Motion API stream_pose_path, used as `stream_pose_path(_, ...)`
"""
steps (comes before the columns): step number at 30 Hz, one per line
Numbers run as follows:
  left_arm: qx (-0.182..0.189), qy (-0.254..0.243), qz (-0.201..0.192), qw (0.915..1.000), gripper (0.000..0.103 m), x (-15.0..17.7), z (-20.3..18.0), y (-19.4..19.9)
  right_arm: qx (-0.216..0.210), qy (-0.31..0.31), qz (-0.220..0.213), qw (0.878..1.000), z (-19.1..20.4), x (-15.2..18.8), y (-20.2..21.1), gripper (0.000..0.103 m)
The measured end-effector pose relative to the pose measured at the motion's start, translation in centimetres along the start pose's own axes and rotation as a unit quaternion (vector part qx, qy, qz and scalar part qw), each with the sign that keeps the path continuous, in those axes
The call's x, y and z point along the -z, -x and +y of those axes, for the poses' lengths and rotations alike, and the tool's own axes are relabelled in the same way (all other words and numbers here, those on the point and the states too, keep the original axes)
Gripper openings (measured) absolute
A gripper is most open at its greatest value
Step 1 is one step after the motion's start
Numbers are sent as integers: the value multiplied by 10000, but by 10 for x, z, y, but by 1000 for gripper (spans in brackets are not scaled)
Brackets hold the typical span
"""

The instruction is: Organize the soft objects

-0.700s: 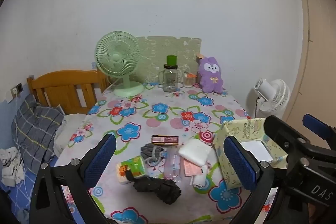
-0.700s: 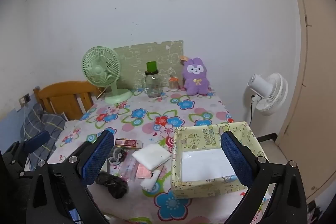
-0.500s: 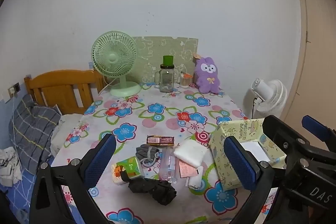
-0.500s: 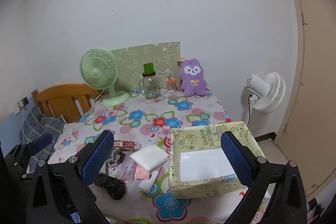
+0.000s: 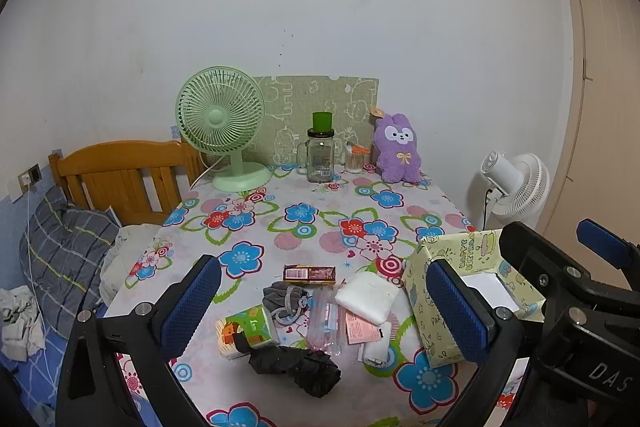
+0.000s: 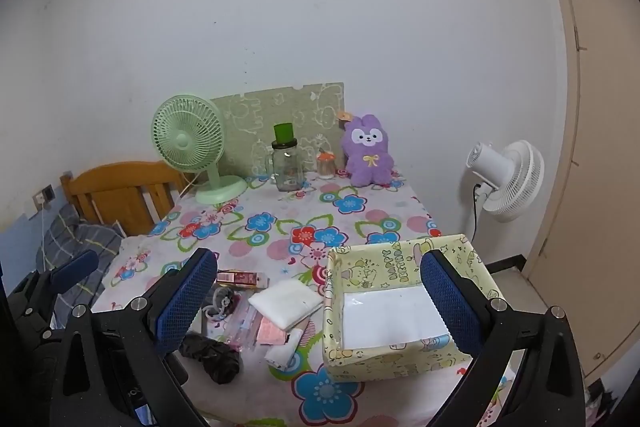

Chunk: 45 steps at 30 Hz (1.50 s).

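I see green desk fan (image 5: 219, 123) at table's 11 o'clock, back edge. Glass jar mug (image 5: 319, 155) with green cap at 12, small jar (image 5: 353, 160) just beside it toward 1. Green patterned board (image 5: 320, 107) leans on wall behind them. White standing fan (image 6: 505, 180) on floor at 2 o'clock, off table. Wooden headboard (image 5: 120, 175) at 9, grey plaid pillow (image 5: 64, 255) below it.

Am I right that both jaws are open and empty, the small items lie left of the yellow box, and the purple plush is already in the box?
Not quite. The purple plush is not in the yellow box; it sits upright at the table's far edge against the wall, as the right wrist view shows. The rest holds: both sets of jaws stand open and empty, and the small items lie left of the box.
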<state>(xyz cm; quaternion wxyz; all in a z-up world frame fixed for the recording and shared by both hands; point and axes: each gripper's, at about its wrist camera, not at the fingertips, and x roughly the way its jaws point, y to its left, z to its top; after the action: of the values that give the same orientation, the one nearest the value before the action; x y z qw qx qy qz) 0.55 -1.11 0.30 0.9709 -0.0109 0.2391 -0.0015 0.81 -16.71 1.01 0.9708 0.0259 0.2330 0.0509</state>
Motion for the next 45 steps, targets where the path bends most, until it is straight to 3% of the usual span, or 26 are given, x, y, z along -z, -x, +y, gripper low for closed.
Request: stream_pose_path(45,-35,-45,-24,10000,103,5,2,0,131,143,138,9997,6,3,0,103)
